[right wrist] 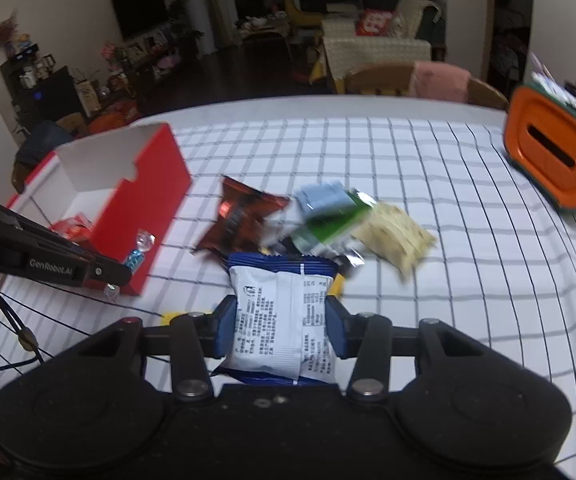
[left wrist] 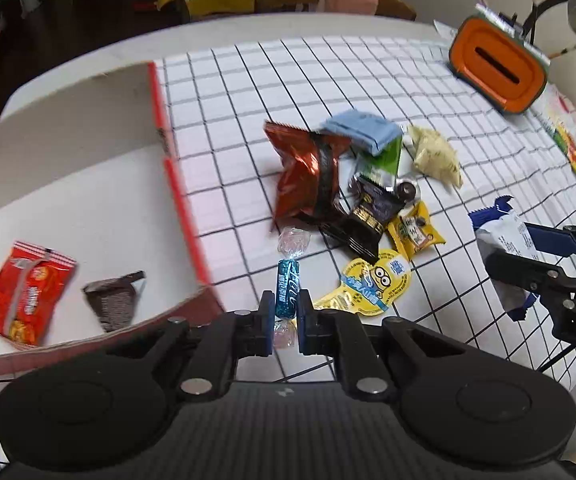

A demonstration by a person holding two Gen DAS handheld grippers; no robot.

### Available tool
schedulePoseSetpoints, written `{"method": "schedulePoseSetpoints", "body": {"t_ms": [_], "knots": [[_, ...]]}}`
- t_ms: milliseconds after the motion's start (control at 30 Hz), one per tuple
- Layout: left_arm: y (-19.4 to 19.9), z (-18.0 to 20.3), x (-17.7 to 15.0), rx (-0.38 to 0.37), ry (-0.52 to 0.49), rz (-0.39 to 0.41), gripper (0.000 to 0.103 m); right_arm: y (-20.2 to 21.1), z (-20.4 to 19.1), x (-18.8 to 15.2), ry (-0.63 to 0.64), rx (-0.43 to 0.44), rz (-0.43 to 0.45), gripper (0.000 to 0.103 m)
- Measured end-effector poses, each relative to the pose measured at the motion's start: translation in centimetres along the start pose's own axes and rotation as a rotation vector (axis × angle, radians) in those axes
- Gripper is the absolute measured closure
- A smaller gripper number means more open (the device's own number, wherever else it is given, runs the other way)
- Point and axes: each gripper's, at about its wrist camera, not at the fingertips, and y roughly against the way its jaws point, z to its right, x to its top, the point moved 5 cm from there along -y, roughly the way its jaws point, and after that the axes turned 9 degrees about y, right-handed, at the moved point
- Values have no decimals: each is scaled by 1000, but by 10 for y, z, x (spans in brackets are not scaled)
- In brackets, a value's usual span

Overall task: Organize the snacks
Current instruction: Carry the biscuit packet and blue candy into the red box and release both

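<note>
two grippers hover over a grid-checked tablecloth (left wrist: pixel 248 92): left, a red cardboard box (left wrist: pixel 88 168) with white lining; right gripper (right wrist: pixel 280 328) clamped on a crinkly white-and-blue packet (right wrist: pixel 284 316); left gripper (left wrist: pixel 286 320) pinched on a twist-wrapped blue candy (left wrist: pixel 288 286).

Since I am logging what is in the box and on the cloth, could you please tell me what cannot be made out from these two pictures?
- Red box, right wrist view: its near wall hides most of the inside.
- Snack pile, right wrist view: motion blur; labels unreadable, and the white and blue packet covers its near side.
- White and blue packet, left wrist view: the right tool hides part.
- Blue candy, left wrist view: print too small to read.
</note>
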Motion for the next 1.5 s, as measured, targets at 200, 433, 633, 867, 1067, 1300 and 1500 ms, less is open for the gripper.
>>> {"method": "schedulePoseSetpoints", "body": {"t_ms": [200,433,633,867,1067,1300,1500], "knots": [[30,-26,3,-6,30,61,93,7,-33,33,70,5,46,58],[57,-64,10,8,55,128,93,2,-81,70,154,29,79,59],[74,-104,17,35,91,167,93,-12,-123,93,207,52,85,59],[81,-154,26,77,132,184,93,-37,-158,117,247,66,81,59],[71,-193,35,119,158,165,93,-69,-179,130,269,62,52,59],[45,-224,46,161,148,112,93,-120,-197,138,280,59,-12,59],[21,-230,48,183,115,45,93,-158,-209,138,302,52,-76,59]]}}
